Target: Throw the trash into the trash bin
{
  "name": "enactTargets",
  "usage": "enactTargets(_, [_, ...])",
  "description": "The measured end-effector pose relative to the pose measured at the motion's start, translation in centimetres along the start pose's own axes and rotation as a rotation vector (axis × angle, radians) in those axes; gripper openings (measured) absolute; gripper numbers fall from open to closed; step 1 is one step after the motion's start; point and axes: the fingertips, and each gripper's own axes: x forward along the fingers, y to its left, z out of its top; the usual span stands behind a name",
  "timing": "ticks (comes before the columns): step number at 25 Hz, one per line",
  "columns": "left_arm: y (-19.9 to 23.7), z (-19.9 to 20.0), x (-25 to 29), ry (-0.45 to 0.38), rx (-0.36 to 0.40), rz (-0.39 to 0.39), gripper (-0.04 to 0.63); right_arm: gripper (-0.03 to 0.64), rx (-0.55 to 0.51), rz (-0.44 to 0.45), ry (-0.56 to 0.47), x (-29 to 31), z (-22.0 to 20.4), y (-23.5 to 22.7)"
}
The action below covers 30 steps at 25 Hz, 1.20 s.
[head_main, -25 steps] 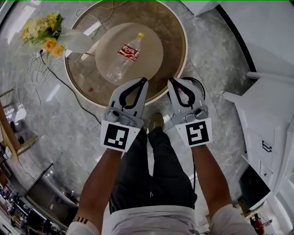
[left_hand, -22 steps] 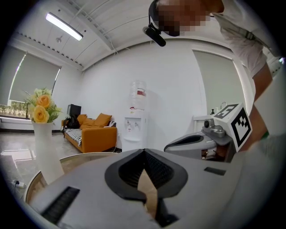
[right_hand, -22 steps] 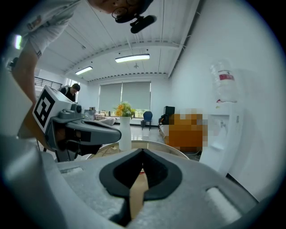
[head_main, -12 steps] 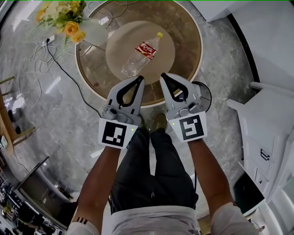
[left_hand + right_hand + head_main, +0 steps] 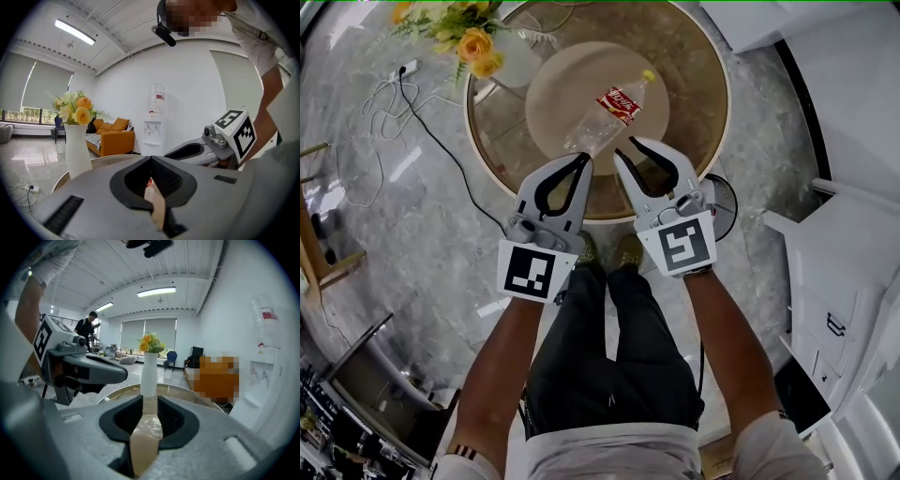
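The task is at its beginning. The trash, a clear plastic bottle with a red label and a yellow cap (image 5: 614, 114), lies on its side on the round glass worktop (image 5: 698, 84), on the tan disc in the middle. Nothing touches it yet.

The left gripper (image 5: 584, 159) has its fingers closed tip to tip, with nothing held. In the left gripper view only a thin slit remains, and a part of the red label shows through it. The right gripper (image 5: 630, 146) has just been opening its fingers. They now stand a little apart, a narrow gap with nothing between them; through it one sees the worktop and the white vase (image 5: 149, 373). Both grippers are over the near edge of the worktop, close to the bottom end of the bottle.

So all steps are left: to open wider, to take the bottle, to carry it and to drop it. A dark round thing (image 5: 729, 199) stands on the floor just beside the worktop, half hidden by the right gripper. It may be the trash bin, but I cannot tell.
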Motion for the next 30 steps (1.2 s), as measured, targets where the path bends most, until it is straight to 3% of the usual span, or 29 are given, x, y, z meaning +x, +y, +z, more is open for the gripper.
enactTargets(9, [2.6,-1.6,0.1,0.015,-0.014,0.010,0.000,0.186,-0.171,0.134,0.090,3.2,-2.0,0.9])
enactTargets(18, [4.5,-2.7,1.0,0.027,-0.027,0.022,0.000,0.307,-0.366,0.363,0.192,6.0,-5.3,1.9])
enactTargets(30, [7.3,-3.6,2.1,0.031,-0.056,0.117,0.000,0.382,-0.868,0.745,0.306,8.3,-10.7,4.2])
